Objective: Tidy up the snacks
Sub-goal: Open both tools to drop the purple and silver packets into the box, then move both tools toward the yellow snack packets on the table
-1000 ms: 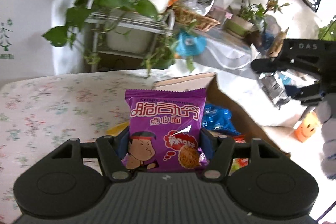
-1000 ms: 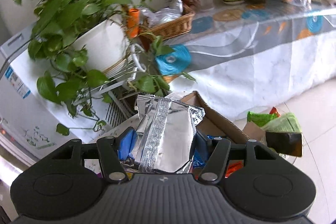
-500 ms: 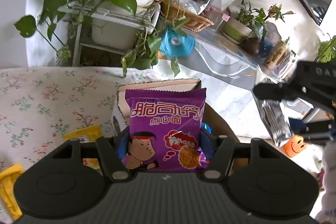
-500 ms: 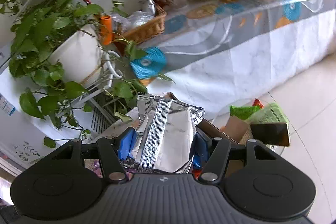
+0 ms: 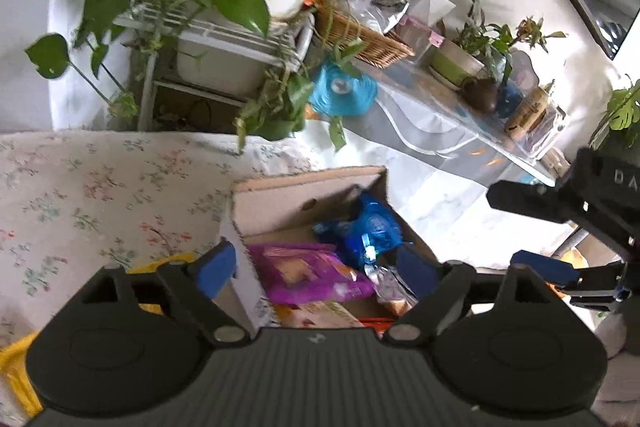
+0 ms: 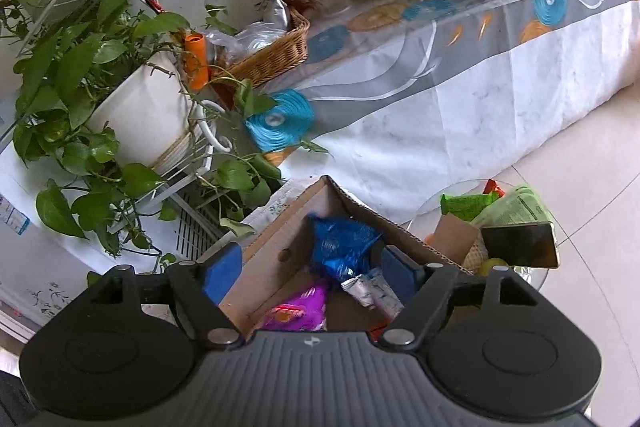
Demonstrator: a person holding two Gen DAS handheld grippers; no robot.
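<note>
Now both hand-held grippers (image 5: 316, 269) (image 6: 310, 269) wide open, empty; purple snack (image 5: 308, 273) below in box (image 5: 304, 195).

The left gripper (image 5: 316, 269) has its jaws spread wide, with nothing between the blue pads (image 5: 214, 267). The right gripper (image 6: 312, 269) is likewise spread, nothing between its fingers. In the left wrist view the right gripper (image 5: 532, 239) shows at the right edge, fingers pointing left, apart.

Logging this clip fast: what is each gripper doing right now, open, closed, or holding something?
Left gripper: open, holding nothing, above the cardboard box.
Right gripper: open, holding nothing, above the same box.
</note>
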